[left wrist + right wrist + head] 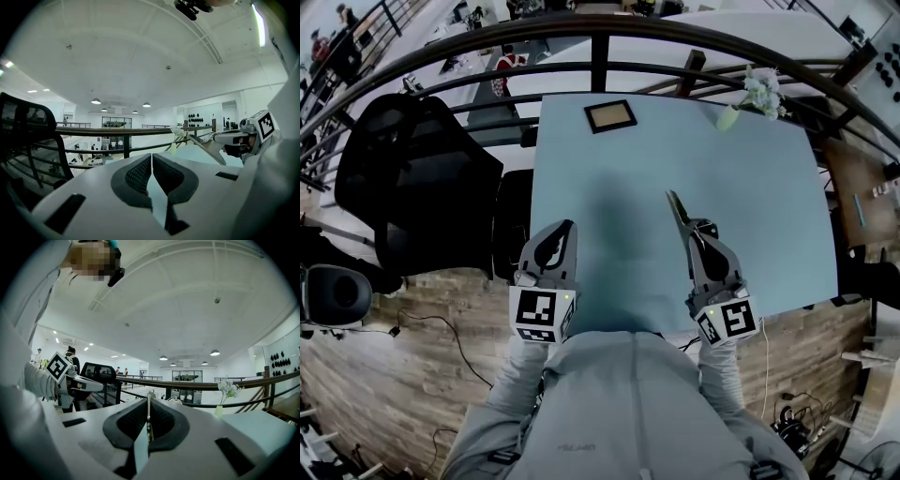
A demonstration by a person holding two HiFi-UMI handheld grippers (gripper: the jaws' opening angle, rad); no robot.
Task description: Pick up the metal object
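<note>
A black mesh chair (pixel 412 178) stands just beside the left edge of the tabletop (pixel 769 197). The left claw (pixel 566 228) is clenched on nothing, its pads meeting at the tips, and it hangs over the tabletop's near left part. Ahead of it, open pale-blue surface runs up to a small dark picture frame (pixel 610 116) lying near the far edge. To the right, the right claw (pixel 700 231) is grasping the metal object (pixel 677 208). This is a thin, flat, grey strip that narrows to a point. It sticks out forward past the claw's tips, over the middle right of the tabletop. In the right gripper view it shows edge-on, a bright sliver pinched between the dark pads. The two claws are well apart. Further right, a small vase of pale flowers (pixel 759 92) stands near the far right corner. A dark curved railing (pixel 600 37) runs just behind the far edge, and wooden floor (pixel 422 375) shows beyond the near edge.
</note>
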